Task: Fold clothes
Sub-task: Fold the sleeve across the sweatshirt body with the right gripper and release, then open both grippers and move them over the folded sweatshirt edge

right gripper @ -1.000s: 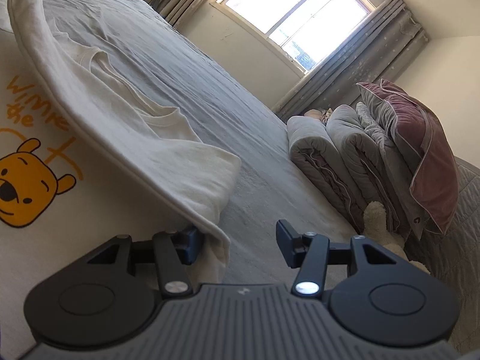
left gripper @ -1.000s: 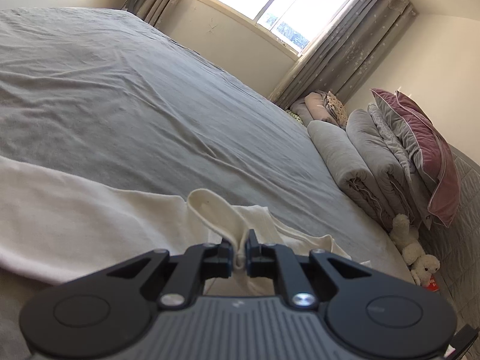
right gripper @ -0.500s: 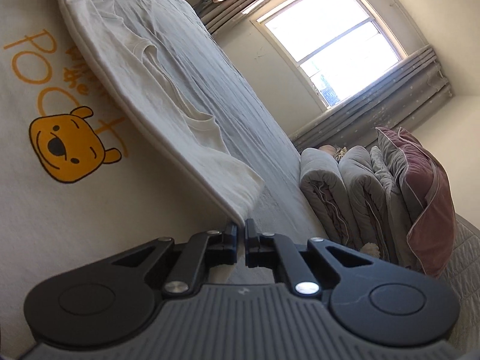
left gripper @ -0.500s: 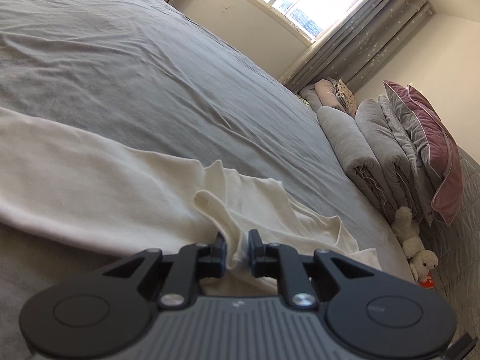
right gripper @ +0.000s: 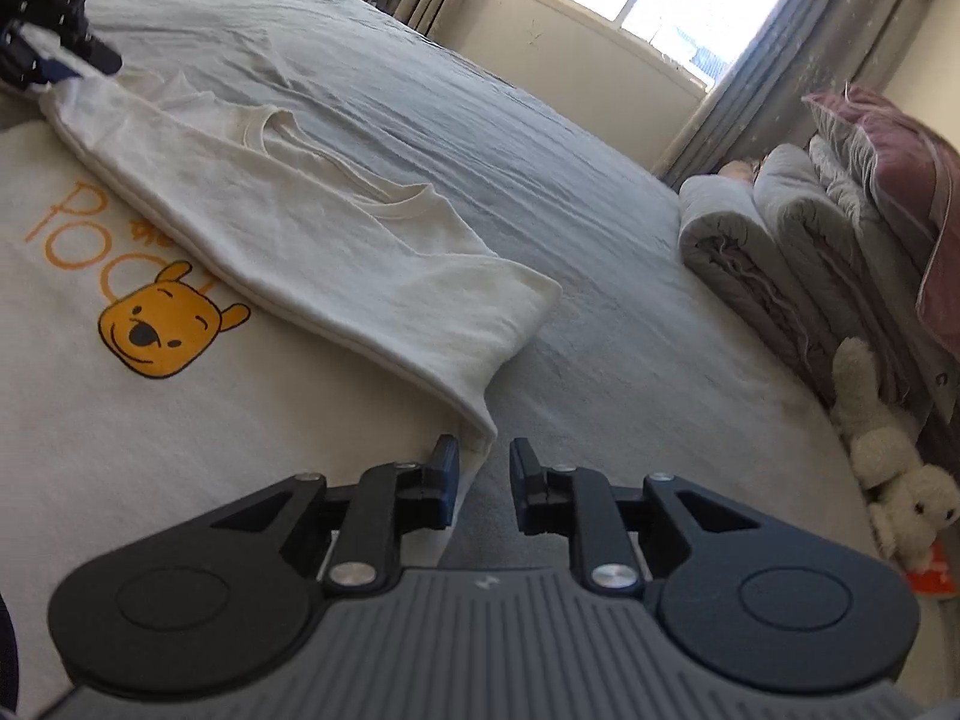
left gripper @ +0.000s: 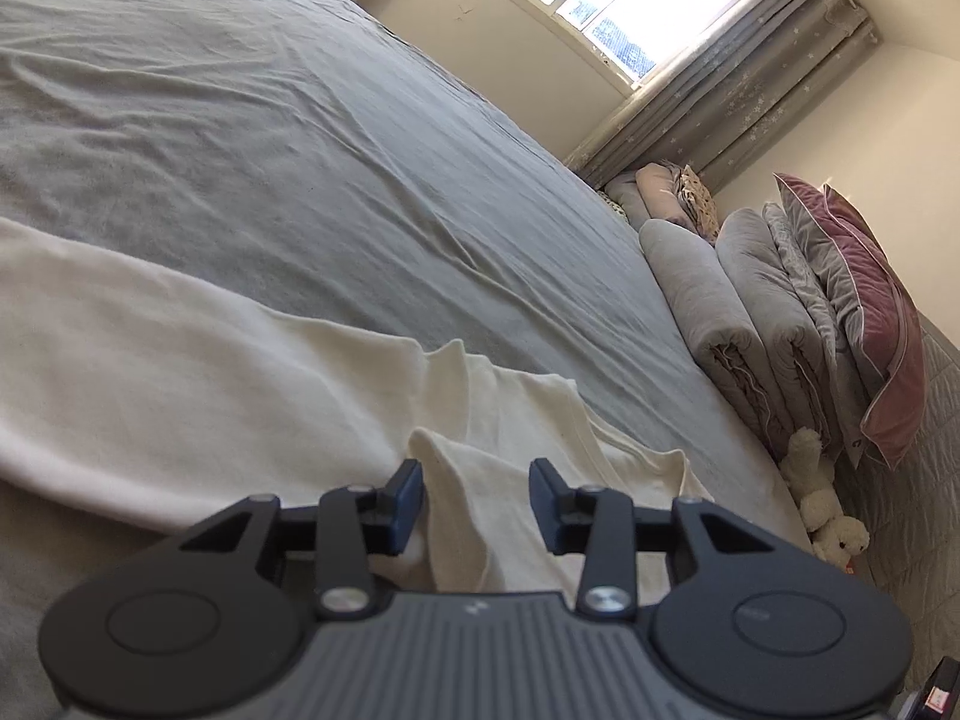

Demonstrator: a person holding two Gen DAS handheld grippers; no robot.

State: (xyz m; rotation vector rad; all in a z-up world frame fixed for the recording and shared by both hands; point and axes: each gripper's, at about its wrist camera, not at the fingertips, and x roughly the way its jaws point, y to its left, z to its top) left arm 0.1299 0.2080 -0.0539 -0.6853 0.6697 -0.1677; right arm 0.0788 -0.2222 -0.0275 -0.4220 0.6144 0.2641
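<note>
Opening as I watch, the left gripper (left gripper: pixel 475 495) has a raised ridge of the cream T-shirt (left gripper: pixel 180 360) between its jaws, but the pads no longer pinch it. The right gripper (right gripper: pixel 483 477) is opening too, narrowly, its jaws just short of the folded corner and holding nothing. That shirt lies on the near part of the grey bed (left gripper: pixel 300 150), one side folded over the front, an orange bear print (right gripper: pixel 165 330) showing to the left. It looks light, soft and limp, so I judge it will sag and drag; hems, corners or a fold edge seem the best holds. No containers are here, only rolled quilts (left gripper: pixel 738 324) and a plush toy (right gripper: pixel 894 480) far right.
</note>
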